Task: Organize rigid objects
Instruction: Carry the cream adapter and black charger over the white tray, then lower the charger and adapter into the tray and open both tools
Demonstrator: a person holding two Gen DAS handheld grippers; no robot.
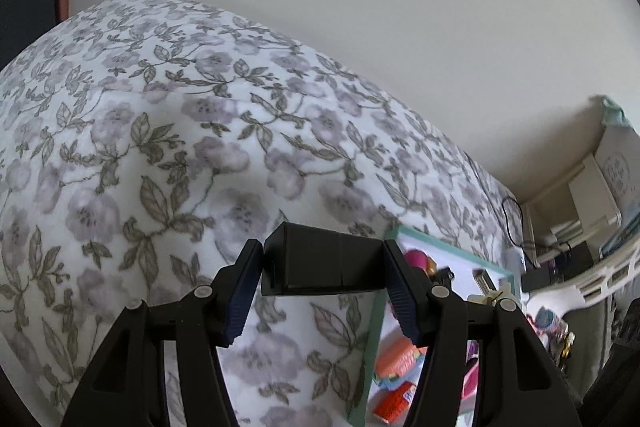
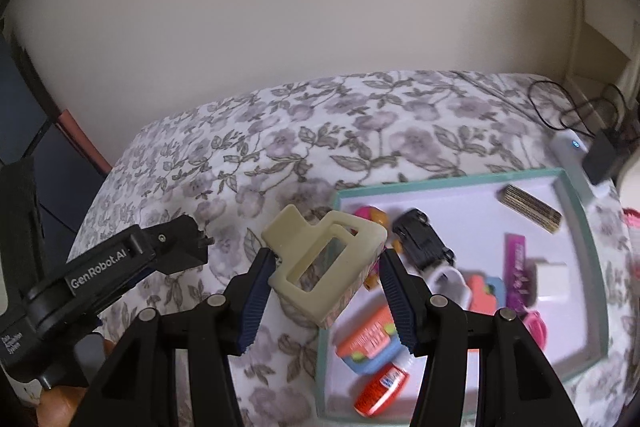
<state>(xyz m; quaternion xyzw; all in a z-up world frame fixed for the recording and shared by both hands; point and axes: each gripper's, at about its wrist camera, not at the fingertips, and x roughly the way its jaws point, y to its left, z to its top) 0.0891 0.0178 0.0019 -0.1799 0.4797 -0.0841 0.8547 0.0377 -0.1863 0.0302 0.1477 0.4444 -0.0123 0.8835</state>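
Left gripper [image 1: 320, 301] clamps a black box [image 1: 322, 261]; right gripper [image 2: 326, 301] clamps a cream frame [image 2: 326, 263].

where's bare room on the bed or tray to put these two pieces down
The flowered bedspread left of the tray is bare up to the wall. Inside the tray, a free strip runs along the far rim, left of the brown block. The near half is crowded with the toy car and small toys.

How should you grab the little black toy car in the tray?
Grip the black car across its two long sides, at mid-body, coming down from above. It lies flat in the tray, angled, so turn the fingers to match. The orange toy and white piece crowd its ends, but its flanks look freer.
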